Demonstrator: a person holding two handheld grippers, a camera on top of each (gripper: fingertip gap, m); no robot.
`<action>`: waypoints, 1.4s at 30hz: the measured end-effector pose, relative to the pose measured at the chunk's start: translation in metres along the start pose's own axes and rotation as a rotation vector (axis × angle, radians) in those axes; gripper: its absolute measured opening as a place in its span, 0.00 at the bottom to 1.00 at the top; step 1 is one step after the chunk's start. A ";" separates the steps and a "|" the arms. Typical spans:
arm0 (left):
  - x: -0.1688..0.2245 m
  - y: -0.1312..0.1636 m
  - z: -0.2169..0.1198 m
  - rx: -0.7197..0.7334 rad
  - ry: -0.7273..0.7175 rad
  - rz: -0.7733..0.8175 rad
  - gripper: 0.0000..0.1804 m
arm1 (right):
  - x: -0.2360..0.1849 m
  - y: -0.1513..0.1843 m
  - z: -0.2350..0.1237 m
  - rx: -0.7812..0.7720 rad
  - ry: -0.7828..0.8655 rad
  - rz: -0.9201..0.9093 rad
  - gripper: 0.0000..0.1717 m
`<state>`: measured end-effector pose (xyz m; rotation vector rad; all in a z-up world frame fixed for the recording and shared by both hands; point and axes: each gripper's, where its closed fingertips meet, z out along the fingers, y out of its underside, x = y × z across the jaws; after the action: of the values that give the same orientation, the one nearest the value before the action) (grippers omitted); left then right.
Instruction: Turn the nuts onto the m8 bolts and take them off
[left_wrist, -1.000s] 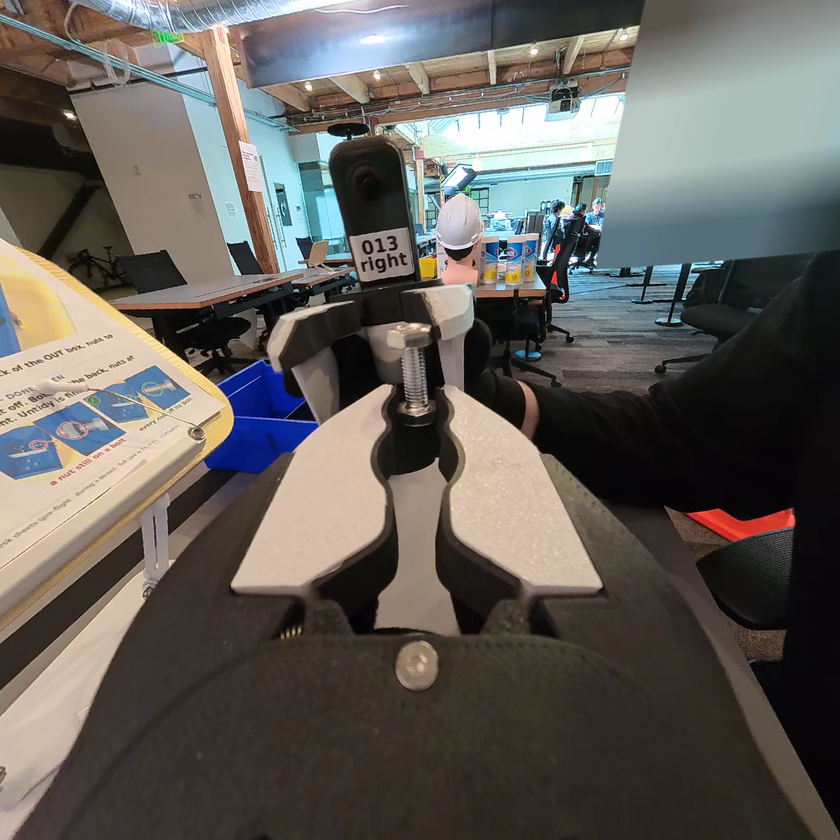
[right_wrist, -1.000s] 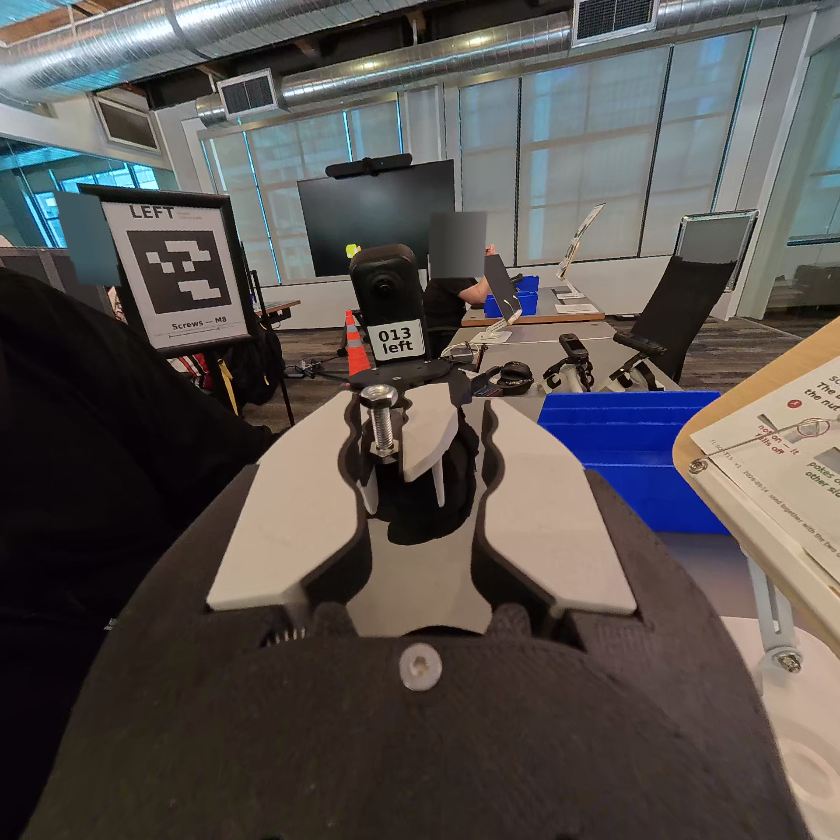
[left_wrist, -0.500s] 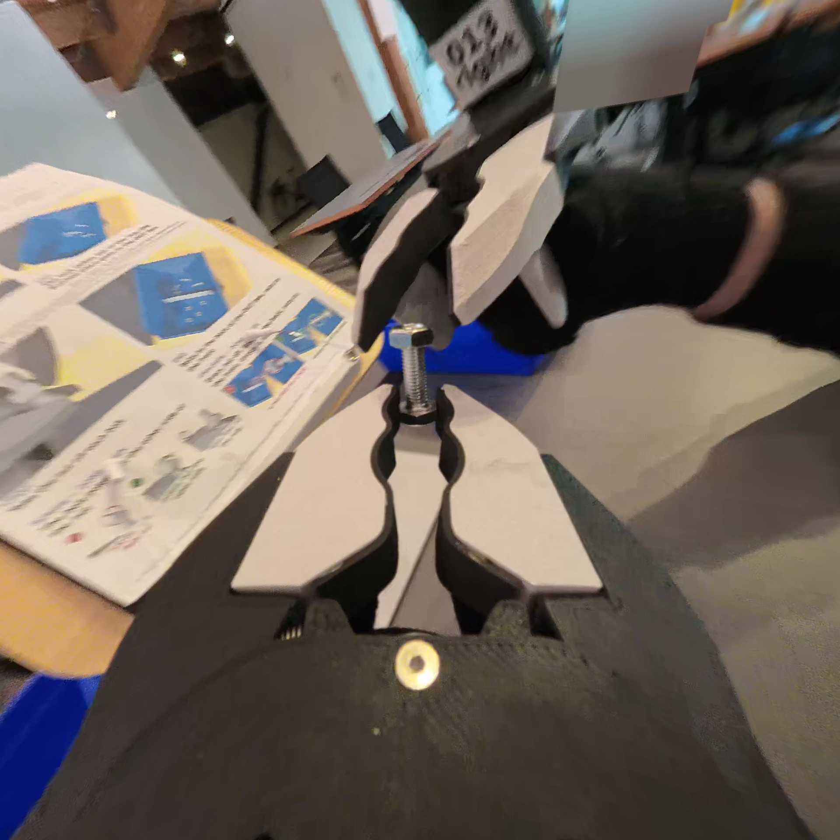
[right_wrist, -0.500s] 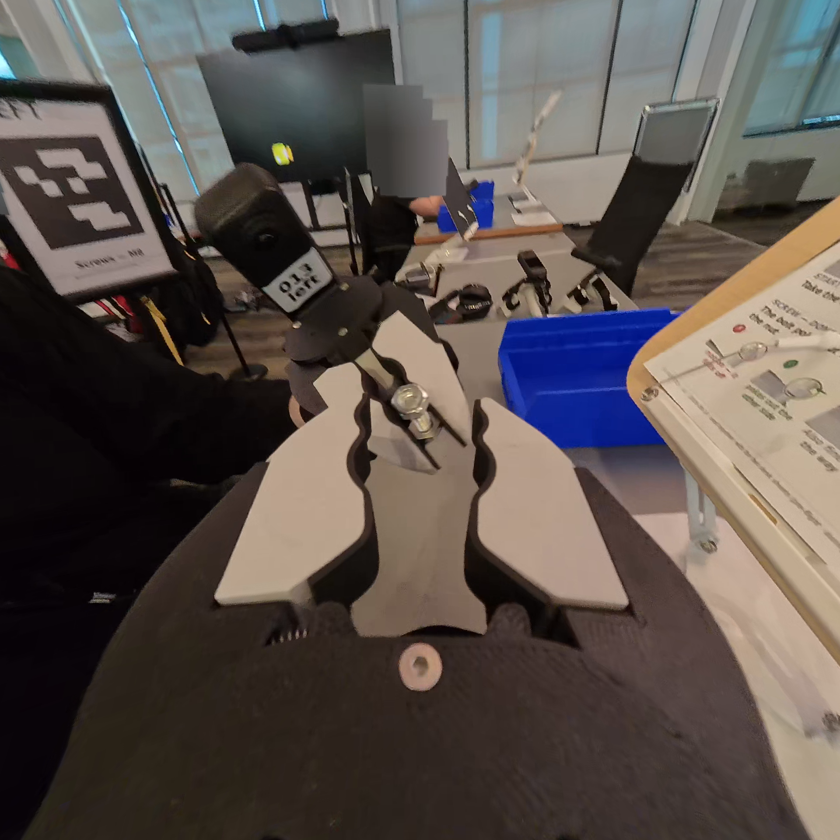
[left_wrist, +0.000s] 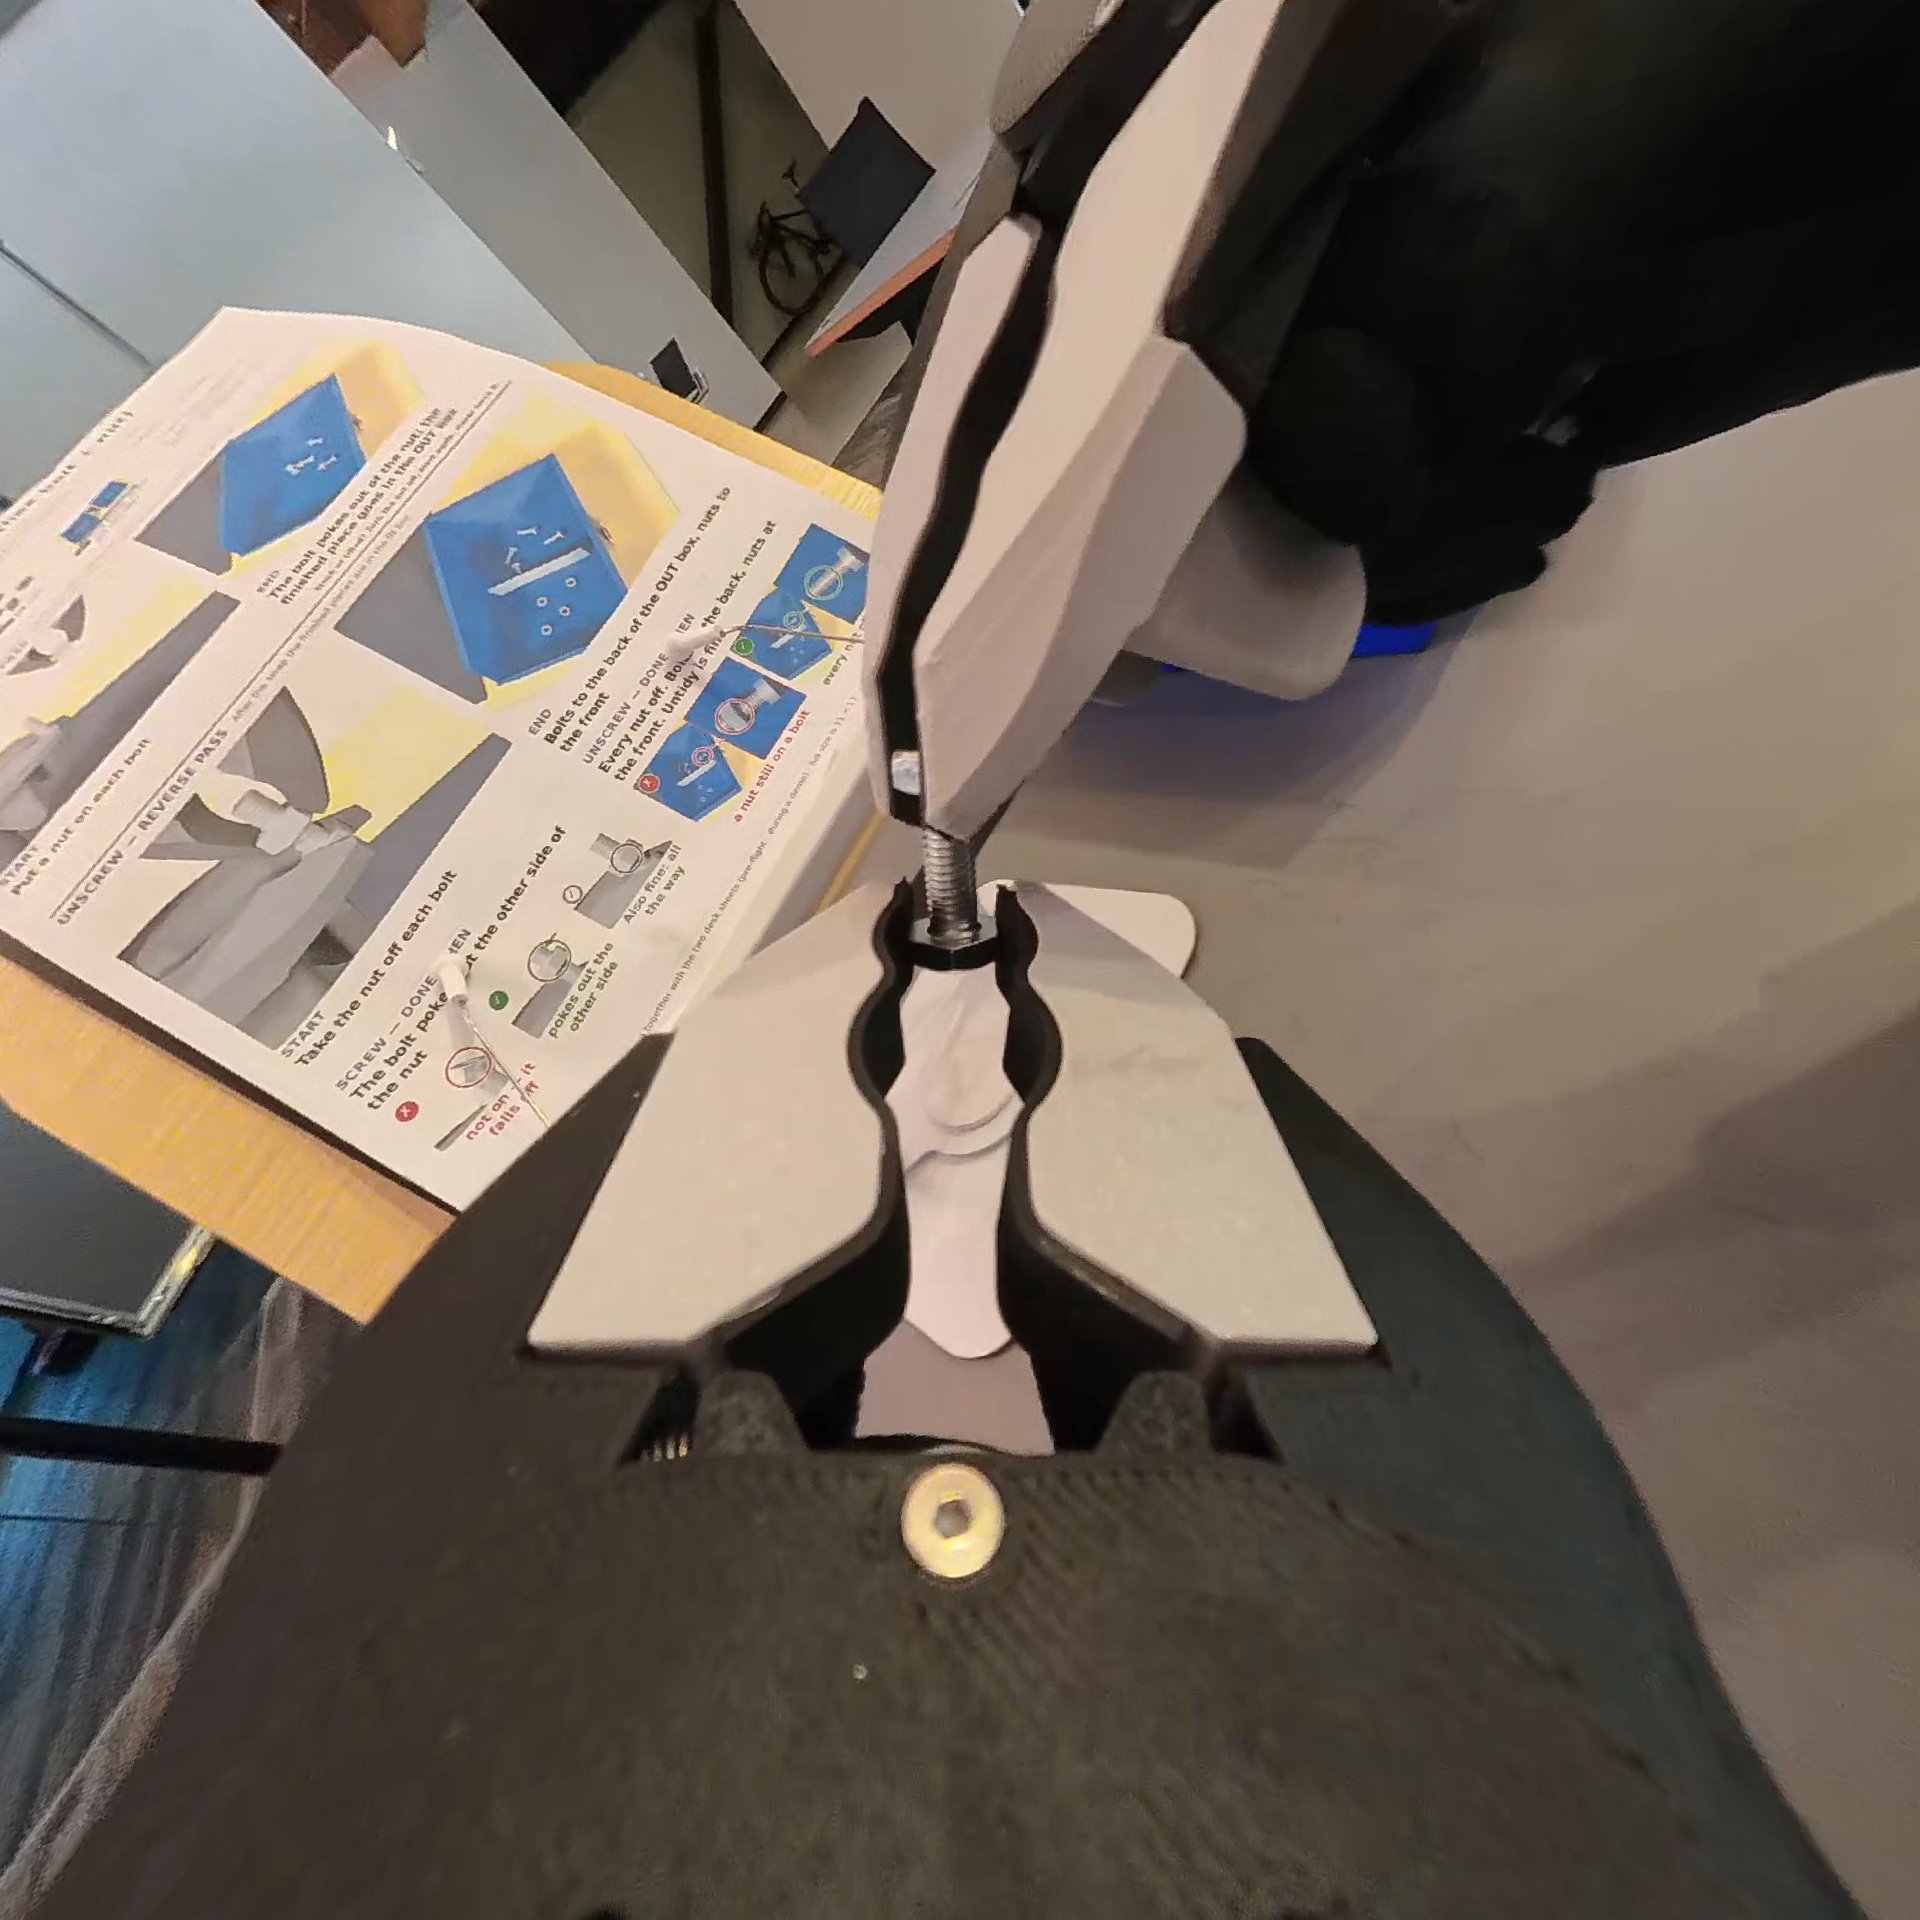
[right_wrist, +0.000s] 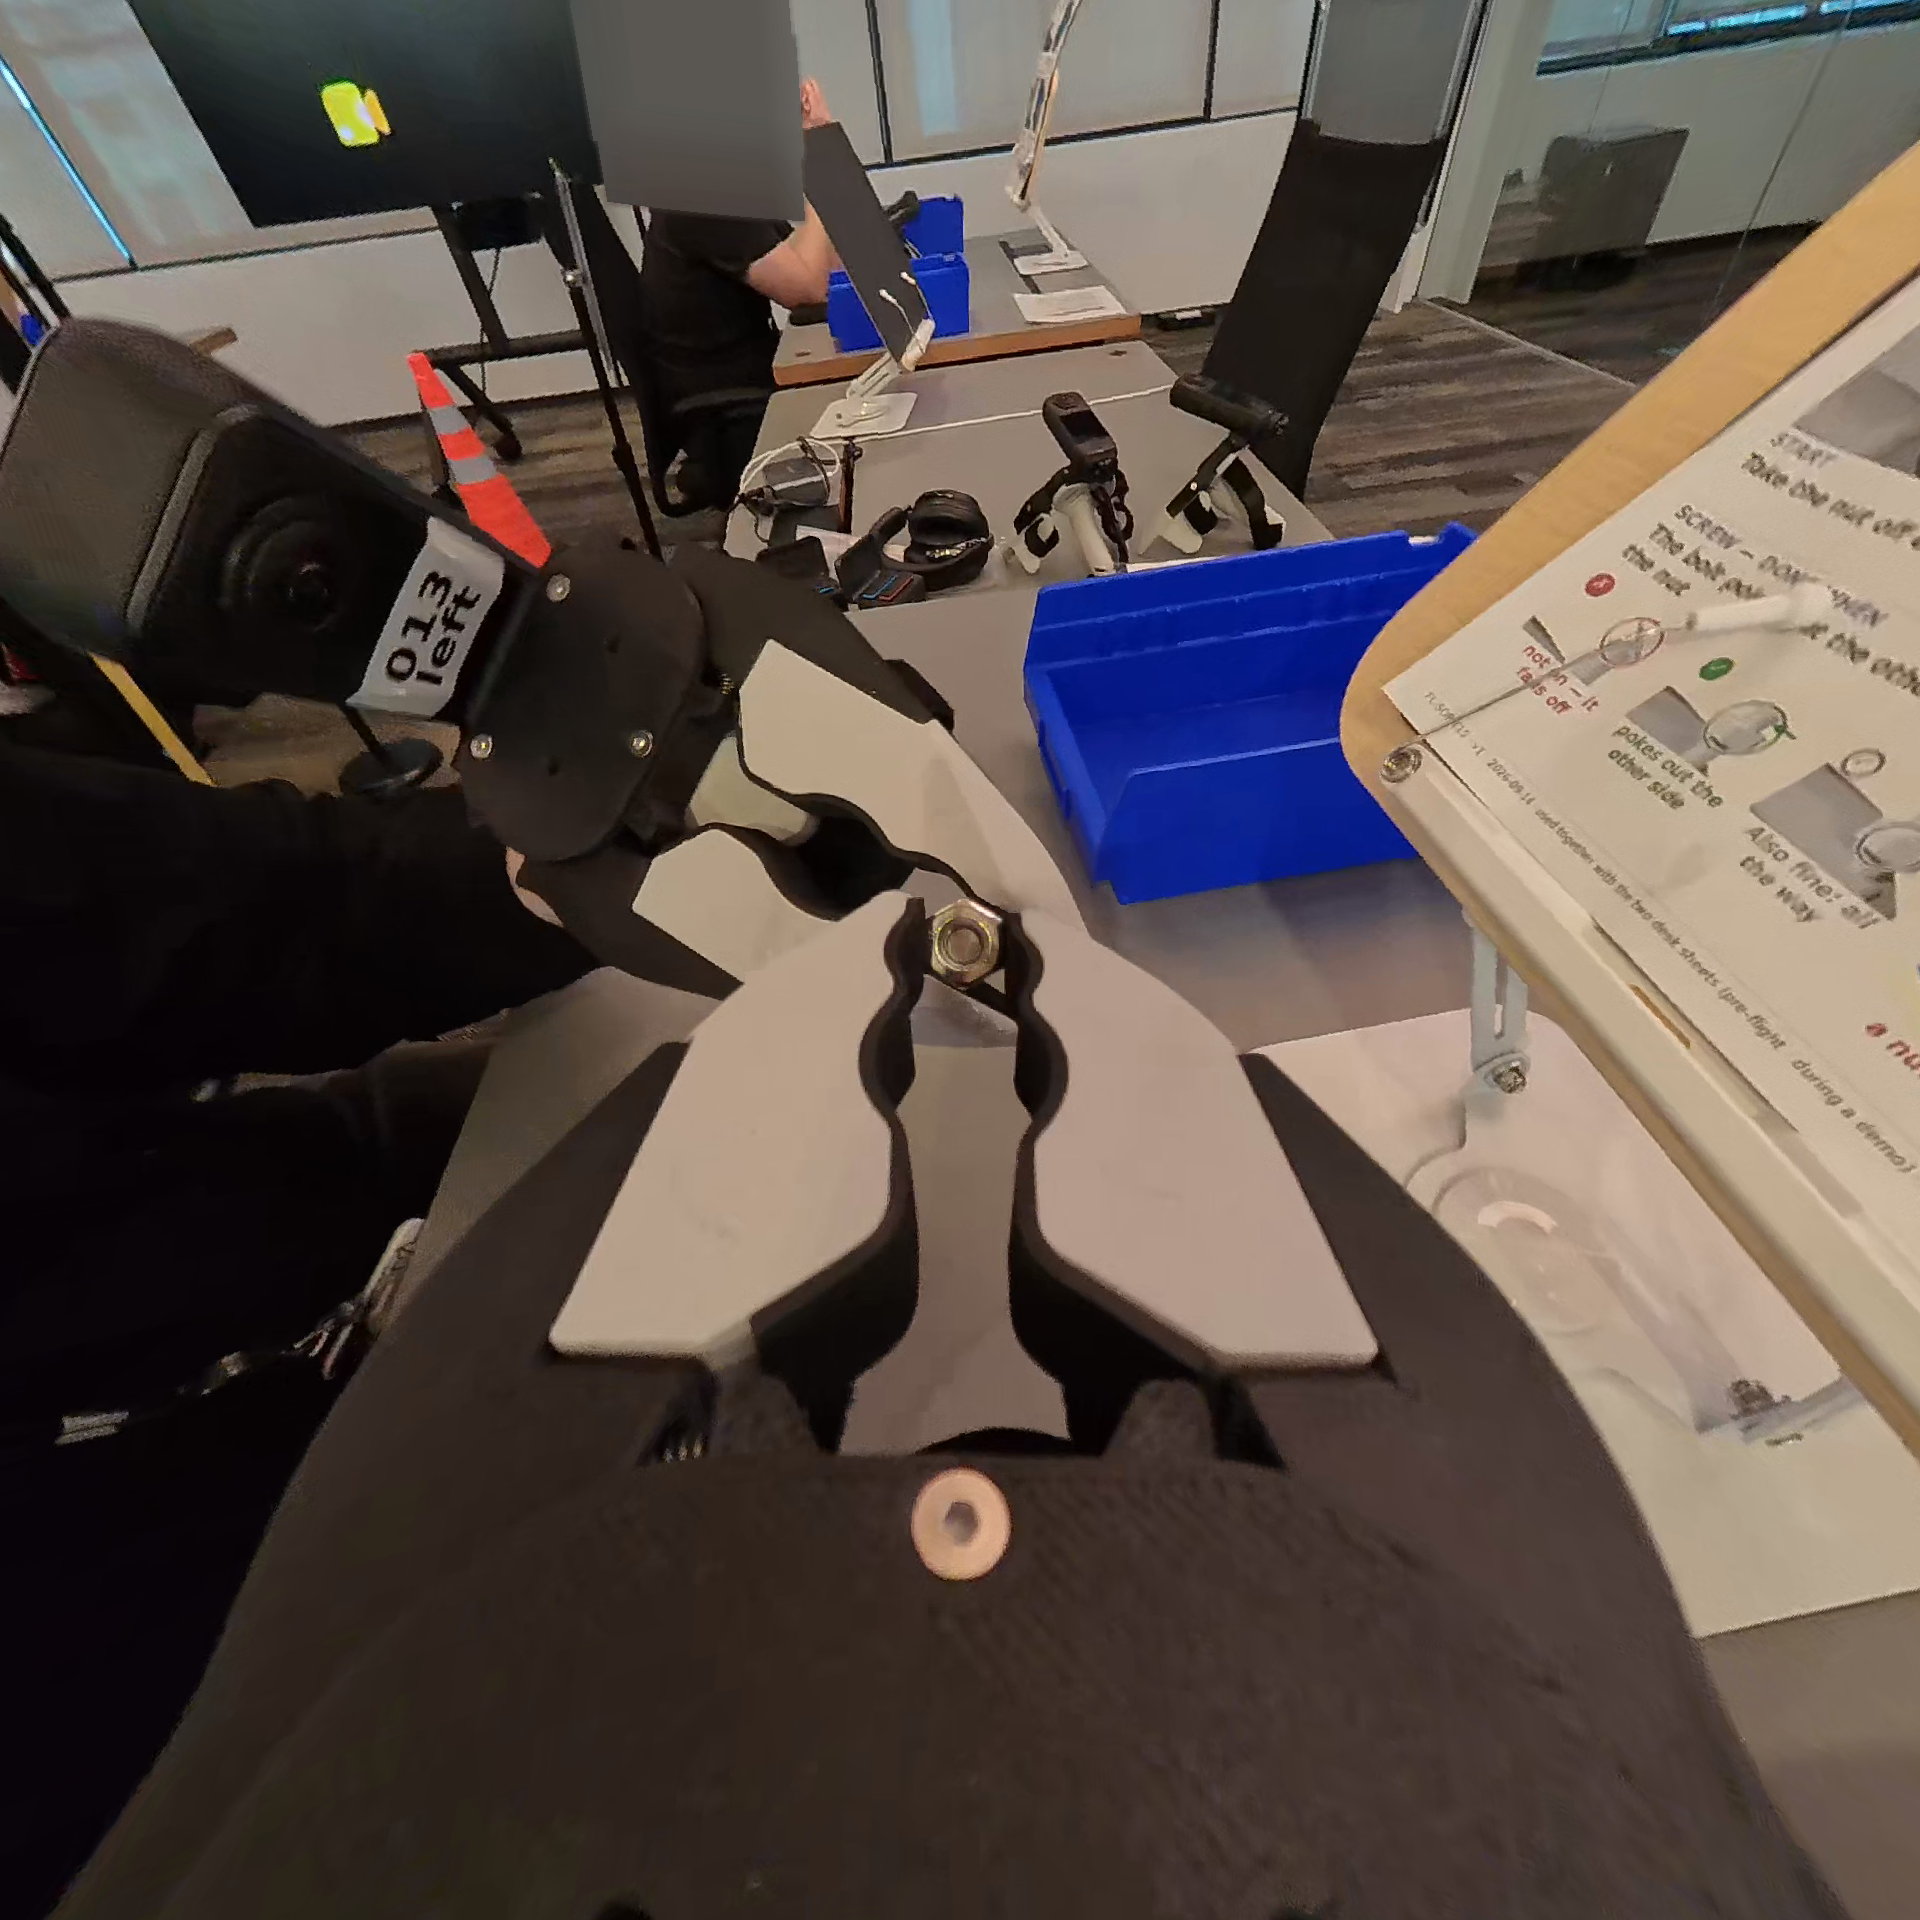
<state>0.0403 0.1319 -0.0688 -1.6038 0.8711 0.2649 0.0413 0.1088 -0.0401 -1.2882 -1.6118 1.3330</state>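
Observation:
In the left wrist view my left gripper (left_wrist: 951, 932) is shut on a dark hex nut (left_wrist: 948, 943) at its fingertips. A silver bolt (left_wrist: 940, 868) is threaded through the nut and stands up out of it. My right gripper (left_wrist: 920, 800) comes down from above and is shut on the bolt's hex head (left_wrist: 904, 774). In the right wrist view my right gripper (right_wrist: 964, 935) pinches the bolt head (right_wrist: 966, 945), seen end-on. The left gripper's fingers (right_wrist: 862, 748) reach in from the left, just beyond it. The nut is hidden in this view.
A tilted wooden board with an instruction sheet (left_wrist: 416, 727) stands to the left of the left gripper and shows at the right in the right wrist view (right_wrist: 1714, 727). A blue bin (right_wrist: 1226, 717) sits on the grey table (left_wrist: 1558, 987). A white sheet (right_wrist: 1455, 1299) lies under the board. The tips of both grippers are at nearly the same place.
Both grippers tilted down towards the table. My right gripper was open beside the bolt and has closed on the bolt head. My left gripper kept its grip on the nut.

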 end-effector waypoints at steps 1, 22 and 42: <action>0.001 -0.001 -0.001 0.007 0.017 -0.014 0.08 | -0.002 -0.001 0.000 0.000 -0.002 -0.024 0.08; 0.100 -0.013 -0.087 0.371 1.378 -0.540 0.08 | -0.093 0.042 0.007 -0.382 -0.320 -0.769 0.08; 0.080 0.004 -0.042 0.242 0.969 -0.441 0.08 | -0.057 0.032 0.004 -0.308 -0.184 -0.430 0.27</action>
<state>0.0798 0.0624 -0.1105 -1.6208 1.1585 -0.9691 0.0628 0.0532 -0.0666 -0.9248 -2.1417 0.9846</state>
